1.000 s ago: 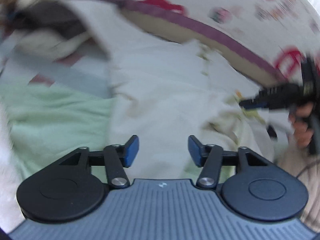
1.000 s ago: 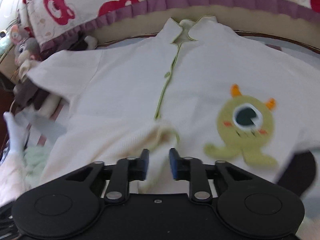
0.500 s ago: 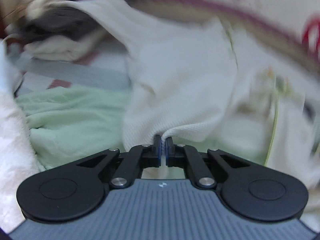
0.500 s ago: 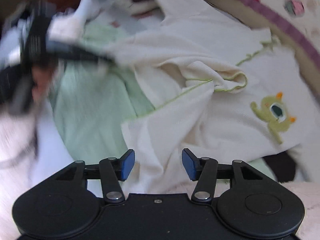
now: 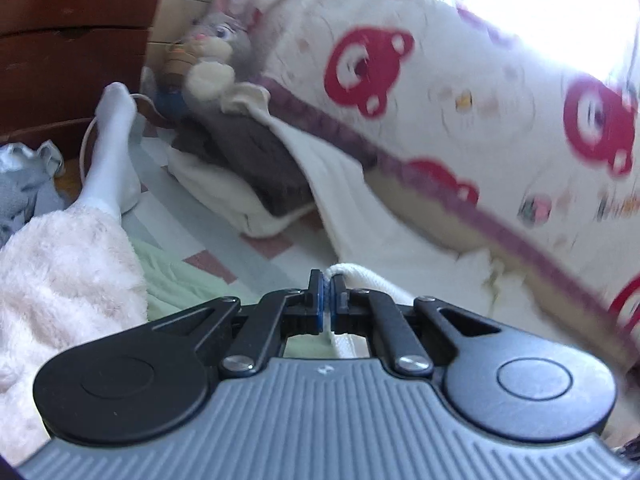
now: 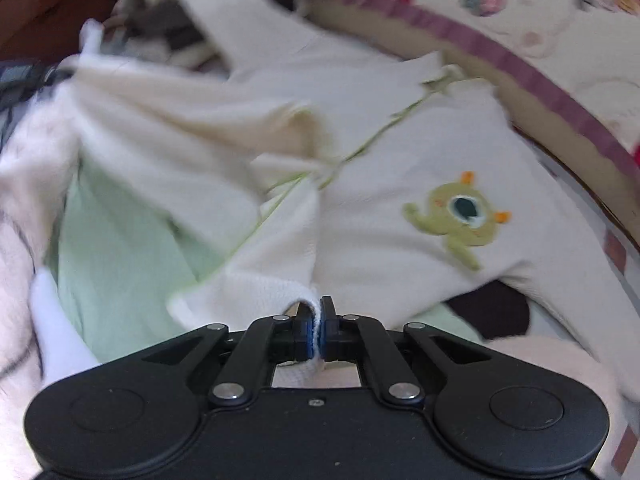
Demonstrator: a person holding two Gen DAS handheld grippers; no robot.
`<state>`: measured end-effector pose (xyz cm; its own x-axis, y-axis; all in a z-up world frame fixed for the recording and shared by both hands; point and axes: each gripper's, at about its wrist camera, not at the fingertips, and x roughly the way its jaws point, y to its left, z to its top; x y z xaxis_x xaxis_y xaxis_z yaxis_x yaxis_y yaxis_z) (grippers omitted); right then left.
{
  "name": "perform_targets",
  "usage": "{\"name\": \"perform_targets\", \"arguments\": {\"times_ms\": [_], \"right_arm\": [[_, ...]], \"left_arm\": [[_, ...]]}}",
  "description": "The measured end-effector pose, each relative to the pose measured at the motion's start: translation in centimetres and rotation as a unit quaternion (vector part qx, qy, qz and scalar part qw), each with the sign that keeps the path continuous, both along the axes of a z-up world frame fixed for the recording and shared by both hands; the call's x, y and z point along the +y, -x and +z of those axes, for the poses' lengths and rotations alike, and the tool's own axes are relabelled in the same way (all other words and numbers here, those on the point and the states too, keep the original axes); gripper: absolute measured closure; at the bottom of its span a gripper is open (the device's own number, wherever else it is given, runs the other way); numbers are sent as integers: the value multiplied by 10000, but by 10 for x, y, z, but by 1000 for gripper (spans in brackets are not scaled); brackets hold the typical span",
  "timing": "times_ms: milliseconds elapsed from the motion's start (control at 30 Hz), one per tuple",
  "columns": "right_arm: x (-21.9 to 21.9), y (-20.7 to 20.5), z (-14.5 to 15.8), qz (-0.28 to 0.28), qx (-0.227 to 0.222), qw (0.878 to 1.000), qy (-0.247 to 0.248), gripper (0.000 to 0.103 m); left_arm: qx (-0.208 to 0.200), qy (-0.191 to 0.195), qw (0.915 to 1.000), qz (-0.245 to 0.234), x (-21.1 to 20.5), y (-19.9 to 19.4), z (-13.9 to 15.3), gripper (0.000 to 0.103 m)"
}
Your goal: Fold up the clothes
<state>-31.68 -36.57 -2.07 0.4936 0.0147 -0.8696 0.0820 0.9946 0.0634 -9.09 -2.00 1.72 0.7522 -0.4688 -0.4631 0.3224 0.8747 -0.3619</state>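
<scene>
My left gripper (image 5: 329, 305) and right gripper (image 6: 317, 330) each clamp a hem fold of the cream shirt (image 6: 400, 152), spread over a green sheet (image 6: 120, 248) beside the bear-print quilt (image 5: 460, 92), its far sleeve motion-blurred.

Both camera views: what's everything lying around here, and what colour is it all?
Shirt: one, cream with green monster patch, spread on the bed, pinched at two edges.
Quilt: one, cream with red bears and purple trim, behind the shirt.
Green cloth: one, pale green, under the shirt.
Plush rabbit: one, grey, by the quilt's corner.
Dresser: one, dark wood, far left.
Dark cloth: one, under the shirt's hem.
Left gripper: black, jaws shut on shirt.
Right gripper: black, jaws shut on shirt.
</scene>
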Motion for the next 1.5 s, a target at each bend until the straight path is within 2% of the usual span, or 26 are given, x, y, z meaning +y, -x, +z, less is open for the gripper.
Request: {"name": "perform_targets", "arguments": {"times_ms": [167,233,300,367,433,533,633,767,800,867,933,967,1000,1033,1067,1100,1167,1233,1267,1333,1367,1433,1500], "right_arm": [[-36,32,51,-148,-508,9899,-1316,99],[-43,47,66,-195,-667,9784,-1949,99],[-49,63,75,-312,-788,9676,-2377,99],[-52,70,73,-401,-803,9689,-2308,99],[-48,70,61,-546,-573,9815,-1742,99],[-39,62,36,-631,-275,9818,-1769,99],[-18,48,25,-499,-279,9840,-1685,99],[6,32,27,-161,-339,9903,-1336,98],[11,31,29,-33,-321,9918,-1238,98],[21,31,32,369,-52,9960,-809,93],[28,36,32,697,206,9970,-283,92],[29,39,34,763,227,9968,-120,89],[27,42,36,830,246,9961,-154,86],[26,43,40,872,161,9955,-340,81],[24,43,43,915,69,9944,-529,77],[23,42,48,983,-149,9920,-772,77],[21,35,56,1011,-554,9846,-1312,71],[17,18,56,823,-742,9753,-1909,67],[16,6,51,691,-687,9731,-2086,67],[18,-17,42,469,-590,9765,-2020,63],[17,-30,35,389,-535,9787,-1943,59],[9,-54,15,-9,-297,9806,-1940,59],[0,-74,-8,-445,-102,9783,-2022,59]], "left_arm": [[-117,-57,9996,235,24,19,20,101],[-107,110,9987,496,46,27,26,103],[-122,-92,9971,741,65,26,31,103],[-136,-299,9946,986,83,26,35,103],[-151,-506,9910,1229,101,25,40,103],[66,-707,9952,677,76,25,30,103],[286,-904,9954,113,51,25,21,98],[691,-952,9906,-702,4,21,-4,78],[705,-1129,9855,-1048,-11,20,-11,69],[666,-1728,9721,-1440,-35,21,-22,61],[622,-2321,9535,-1819,-58,23,-33,61],[634,-2447,9487,-1900,-62,23,-40,57],[646,-2566,9439,-1978,-67,22,-47,50],[659,-2684,9388,-2055,-71,22,-53,48],[855,-2660,9380,-2050,-72,16,-61,44],[1170,-2707,9361,-1917,-73,7,-71,38],[1802,-2796,9288,-1634,-77,-11,-92,36],[1700,-2804,9308,-1612,-78,-15,-99,37],[1644,-2807,9319,-1603,-79,-17,-102,39],[1530,-2814,9339,-1586,-81,-20,-108,84],[1180,-2896,9373,-1537,-80,-15,-102,99],[467,-2968,9443,-1340,-76,-3,-86,99],[-8,-2598,9622,-822,-56,4,-53,99]]}}
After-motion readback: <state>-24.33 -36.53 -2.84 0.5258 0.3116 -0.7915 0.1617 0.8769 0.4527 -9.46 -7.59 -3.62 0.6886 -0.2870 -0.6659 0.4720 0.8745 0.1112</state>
